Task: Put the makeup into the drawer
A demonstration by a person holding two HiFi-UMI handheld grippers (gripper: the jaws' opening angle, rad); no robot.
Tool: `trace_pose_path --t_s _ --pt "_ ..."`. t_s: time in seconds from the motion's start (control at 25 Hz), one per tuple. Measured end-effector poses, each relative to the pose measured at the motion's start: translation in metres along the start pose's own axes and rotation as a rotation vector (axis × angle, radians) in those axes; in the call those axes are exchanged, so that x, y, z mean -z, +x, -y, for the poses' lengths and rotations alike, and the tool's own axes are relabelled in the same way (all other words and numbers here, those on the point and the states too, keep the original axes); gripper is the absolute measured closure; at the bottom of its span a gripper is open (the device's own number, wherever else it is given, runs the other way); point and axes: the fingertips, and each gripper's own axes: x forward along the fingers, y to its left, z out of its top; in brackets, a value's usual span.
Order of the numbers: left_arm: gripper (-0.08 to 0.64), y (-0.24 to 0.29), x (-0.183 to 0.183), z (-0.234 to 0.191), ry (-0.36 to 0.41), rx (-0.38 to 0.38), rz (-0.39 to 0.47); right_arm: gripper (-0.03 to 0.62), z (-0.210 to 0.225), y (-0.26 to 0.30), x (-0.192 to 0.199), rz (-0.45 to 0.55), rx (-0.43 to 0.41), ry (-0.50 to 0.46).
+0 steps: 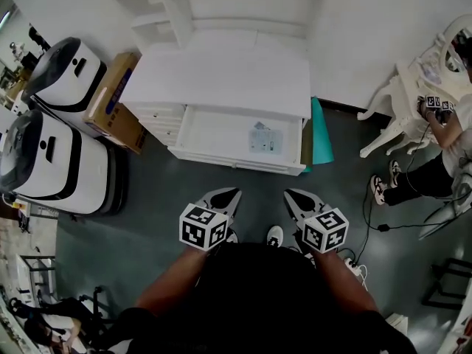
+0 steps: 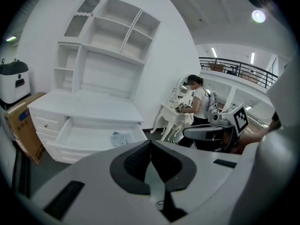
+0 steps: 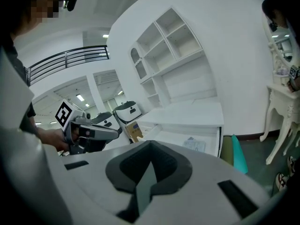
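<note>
"Ahead of the left tongs [image 1: 225, 196] and right tongs [image 1: 298, 197], where did the makeup [image 1: 265, 137] lie?"
"Flat in the open drawer [image 1: 214, 133], toward its right end, well apart from both."
"And their jaws?"
"Each pair pressed together, pinching nothing."

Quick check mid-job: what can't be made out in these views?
Packet in the open drawer: too small in every view to identify.
Shelves: cut off by the head view's top edge.
Teal board: partly hidden by the dresser, head view.
Closed drawers: contents hidden by their fronts.
</note>
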Motion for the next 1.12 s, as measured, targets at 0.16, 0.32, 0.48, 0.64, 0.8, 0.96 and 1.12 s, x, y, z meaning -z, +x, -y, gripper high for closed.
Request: trace_pose_path --t_s 0.16,0.32,0.48,0.64,0.8,0.96,1.12 --pt "0.549 0.001 -0.001 -0.006 0.019 0.029 -0.016 0.566 -0.004 0.002 0.003 0.01 0.031 0.02" --pt "0.549 0.007 -0.006 -0.006 0.042 0.06 -0.023 0.566 0.0 0.005 0.006 0.014 0.059 0.042" --pt "0.549 0.011 -0.01 -0.005 0.061 0.083 -0.027 0.566 0.006 0.004 0.007 0.023 0.084 0.053" --pt "0.549 0.012 -0.01 -0.007 0.062 0.092 -0.031 0.566 0.003 0.005 0.005 0.027 0.082 0.052" --pt "0.549 0.014 -0.008 -0.008 0.061 0.097 -0.035 0.566 0.003 0.007 0.005 0.026 0.084 0.047" --pt "0.549 0.011 -0.01 -0.009 0.064 0.1 -0.035 0.566 0.004 0.008 0.004 0.022 0.087 0.048" --pt "0.549 0.01 -0.006 -0.01 0.062 0.097 -0.034 0.566 0.001 0.01 0.007 0.013 0.082 0.04"
